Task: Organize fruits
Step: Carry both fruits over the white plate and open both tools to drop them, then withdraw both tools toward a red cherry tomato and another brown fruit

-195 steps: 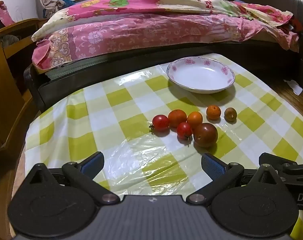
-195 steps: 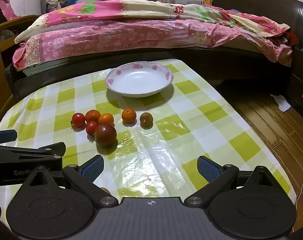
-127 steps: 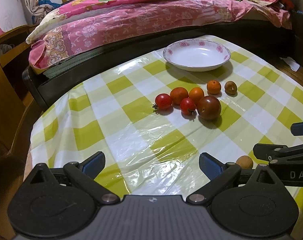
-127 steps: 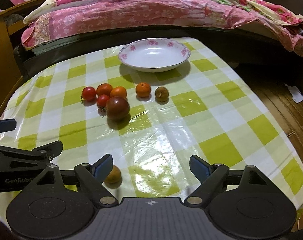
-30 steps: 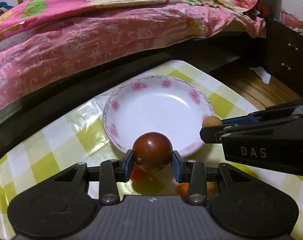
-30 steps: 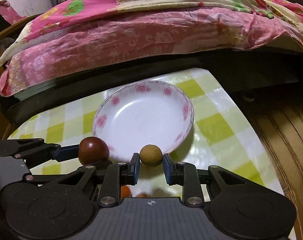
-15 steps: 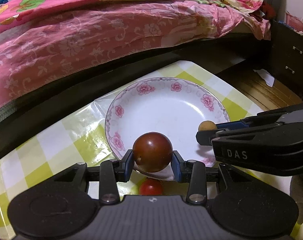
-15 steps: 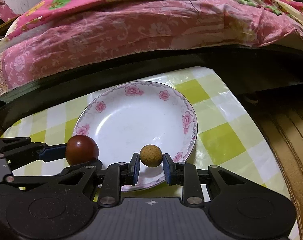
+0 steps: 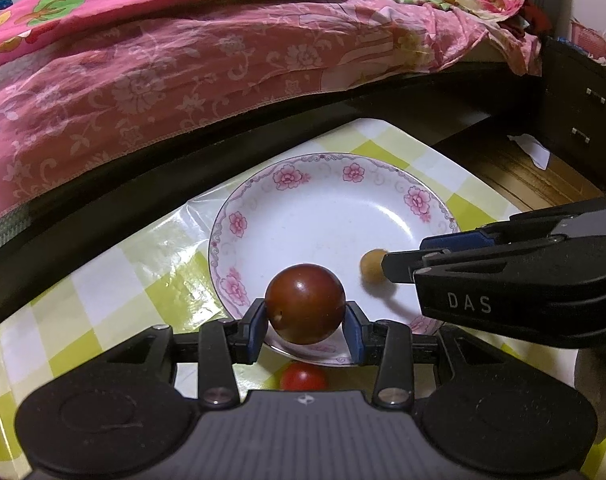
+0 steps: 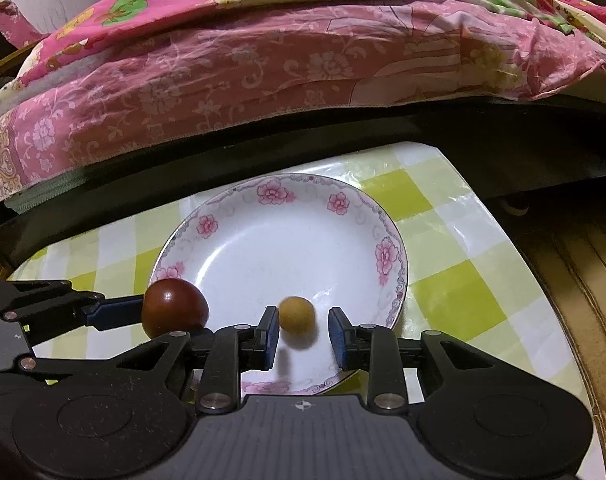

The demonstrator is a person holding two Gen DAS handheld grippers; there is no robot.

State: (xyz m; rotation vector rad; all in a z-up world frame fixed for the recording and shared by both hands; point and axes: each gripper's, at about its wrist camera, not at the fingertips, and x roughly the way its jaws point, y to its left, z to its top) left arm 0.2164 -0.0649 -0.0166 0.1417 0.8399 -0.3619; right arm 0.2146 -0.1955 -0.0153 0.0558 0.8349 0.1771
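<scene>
Fruit (image 10: pixel 297 315), the small tan one, has just slipped free over the plate (image 10: pixel 387 236) as the right gripper (image 10: pixel 303 336) opens; left gripper (image 9: pixel 305 330) still clenches the dark tomato (image 9: pixel 305 304) (next, likely).

Dim warm indoor light, glare on tablecloth (image 9: pixel 115 264), fisheye-bent edges, dark corners

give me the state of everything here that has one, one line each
left gripper: shut on the dark tomato, over the near rim of the plate
right gripper: jaws opening, pads clear of the tan fruit
tan fruit: blurred, loose between the jaws, over the plate
plate: upright on the table, holds nothing at rest that shows
red tomato: on the table, near side of the plate
</scene>
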